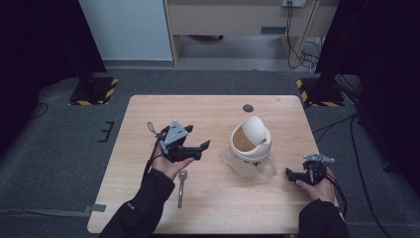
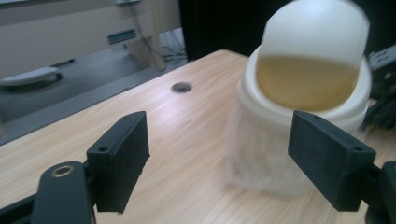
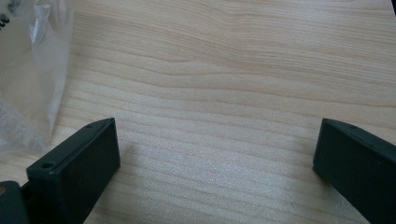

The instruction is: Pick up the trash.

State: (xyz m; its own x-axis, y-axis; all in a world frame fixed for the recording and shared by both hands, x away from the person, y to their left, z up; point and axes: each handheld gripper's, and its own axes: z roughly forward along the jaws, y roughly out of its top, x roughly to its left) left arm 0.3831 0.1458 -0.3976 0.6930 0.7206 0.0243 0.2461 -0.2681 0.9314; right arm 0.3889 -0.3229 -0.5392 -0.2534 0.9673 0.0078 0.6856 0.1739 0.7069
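A small white bin [image 1: 250, 148] with a tilted swing lid [image 1: 255, 130] and a clear plastic liner stands right of the table's middle. My left gripper [image 1: 198, 148] is held above the table to the bin's left, pointing at it, open and holding nothing. In the left gripper view, the bin [image 2: 303, 107] looms just beyond my open left gripper [image 2: 219, 144]. A metal spoon [image 1: 182, 188] lies on the table beside my left hand. My right gripper [image 1: 293, 174] rests low to the bin's right, open. In the right gripper view, my right gripper [image 3: 215, 149] has bare wood between its jaws, and the liner [image 3: 28, 70] is at the left.
The wooden table [image 1: 148, 198] has a dark cable hole [image 1: 248, 108] at its far side, which the left gripper view also shows as a cable hole [image 2: 181, 87]. Grey carpet surrounds the table, with black stands and cables at the back corners.
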